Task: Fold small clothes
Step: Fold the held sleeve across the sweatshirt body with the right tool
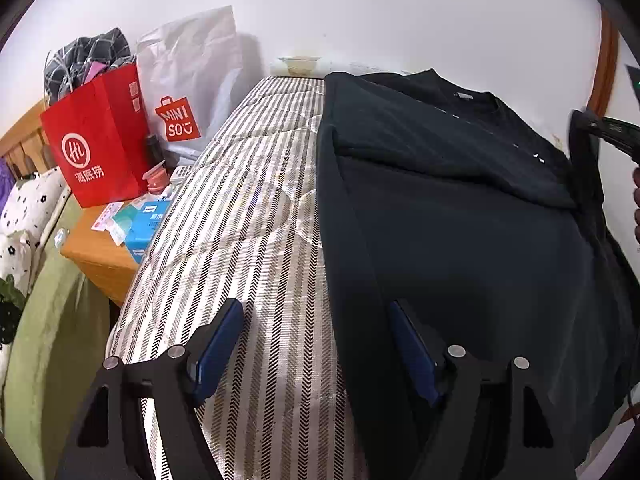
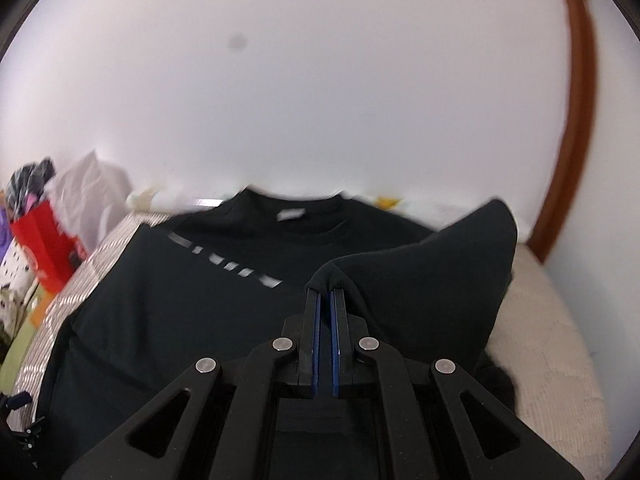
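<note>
Black T-shirt point(image 1: 460, 216) lies on striped bed point(image 1: 248, 240). Right hand-held gripper point(image 2: 327, 294) clenched on a raised fold of it. Left hand-held gripper point(image 1: 316, 344) spread wide, empty, straddling the shirt's edge. Red bag point(image 1: 96, 136) holds checked cloth point(image 1: 88, 56).

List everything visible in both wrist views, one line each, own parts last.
dark T-shirt: 1, black, spread on the mattress, one edge lifted by the right gripper
mattress: 1, beige with dark stripes, under the shirt
red paper bag: 1, red, on the nightstand by the wall
white shopping bag: 1, white with a red logo, beside the red bag
checked cloth: 1, grey-black, sticking out of the red bag
nightstand: 1, light wood, left of the mattress
blue box: 1, blue, on the nightstand edge
green blanket: 1, green, far left
left gripper: 1, black with blue pads, open, over the shirt's edge
right gripper: 1, black with blue pads, shut on the shirt's fabric
</note>
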Available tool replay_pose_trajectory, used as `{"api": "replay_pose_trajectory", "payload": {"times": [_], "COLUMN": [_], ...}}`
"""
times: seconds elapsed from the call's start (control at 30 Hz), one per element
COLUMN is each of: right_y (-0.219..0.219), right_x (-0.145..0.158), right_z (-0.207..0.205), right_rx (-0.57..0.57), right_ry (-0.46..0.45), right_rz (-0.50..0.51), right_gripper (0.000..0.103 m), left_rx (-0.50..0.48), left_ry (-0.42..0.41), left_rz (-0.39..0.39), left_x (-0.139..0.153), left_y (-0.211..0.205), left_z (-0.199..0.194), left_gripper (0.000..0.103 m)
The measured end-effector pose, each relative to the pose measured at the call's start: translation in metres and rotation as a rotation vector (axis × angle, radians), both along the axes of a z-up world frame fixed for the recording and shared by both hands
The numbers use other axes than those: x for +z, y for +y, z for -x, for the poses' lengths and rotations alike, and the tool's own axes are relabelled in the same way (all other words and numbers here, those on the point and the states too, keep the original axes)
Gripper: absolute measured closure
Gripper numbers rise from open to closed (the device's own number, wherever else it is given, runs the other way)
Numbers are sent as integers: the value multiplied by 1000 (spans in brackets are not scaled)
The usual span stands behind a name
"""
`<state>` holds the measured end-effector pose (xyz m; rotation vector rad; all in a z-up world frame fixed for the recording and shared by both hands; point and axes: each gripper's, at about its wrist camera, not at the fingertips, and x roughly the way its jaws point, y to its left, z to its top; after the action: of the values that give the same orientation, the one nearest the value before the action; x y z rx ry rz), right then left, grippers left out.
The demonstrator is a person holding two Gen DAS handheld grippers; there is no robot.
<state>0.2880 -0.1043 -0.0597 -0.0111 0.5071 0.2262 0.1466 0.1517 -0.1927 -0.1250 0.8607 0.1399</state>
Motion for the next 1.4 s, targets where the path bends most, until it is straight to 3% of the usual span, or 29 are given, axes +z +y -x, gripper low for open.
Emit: {"api": "replay_pose_trajectory", "payload": {"times": [0.1, 0.2, 0.27, 0.3, 0.37, 0.53, 0.67, 0.8, 0.9, 1.1, 1.13, 1.17, 1.2, 1.27, 1.4], "right_y": [9, 11, 11, 9, 4, -19, -60, -110, -140, -136, -133, -129, -124, -116, -85], "right_x": [-17, -36, -49, -55, -60, -56, -57, -67, -74, -81, -84, -87, -90, -84, -38], "right_z": [-10, -25, -33, -34, -28, 17, 42, 48, 41, 9, 3, -4, -11, -9, 15], "right_rx": [27, 59, 66, 71, 68, 76, 11, -90, -100, -44, -40, -34, -16, -20, 34], "right_ry": [59, 176, 254, 296, 295, 190, 141, 165, 209, 232, 238, 254, 285, 284, 135], "right_rz": [2, -10, -9, -11, -12, 57, 69, 33, -85, -163, -166, -170, -179, -158, -125], "right_gripper": [97, 91, 54, 48, 47, 42, 40, 40, 40, 41, 49, 79, 97, 98, 98], "left_rx": [-5, -11, -13, -13, -12, -12, -13, -11, -24, -104, -105, -105, -105, -101, -78], "left_ry": [0, 6, 8, 9, 7, 7, 0, -4, 3, -46, -50, -54, -56, -57, -70], "left_rz": [-9, -9, -9, -10, -10, -10, -1, 34, 74, 115, 119, 125, 132, 135, 137], "left_x": [-1, -2, -2, -2, -2, -3, -2, 0, 5, 38, 42, 46, 49, 53, 54], "left_y": [-1, -1, -2, -2, -2, -2, -1, 4, 2, -19, -20, -21, -21, -20, -11], "left_z": [0, -1, -1, -1, -1, -1, 0, 1, -2, -19, -22, -25, -27, -29, -26], "left_gripper": [28, 26, 25, 25, 25, 24, 24, 24, 25, 24, 24, 24, 24, 24, 24]}}
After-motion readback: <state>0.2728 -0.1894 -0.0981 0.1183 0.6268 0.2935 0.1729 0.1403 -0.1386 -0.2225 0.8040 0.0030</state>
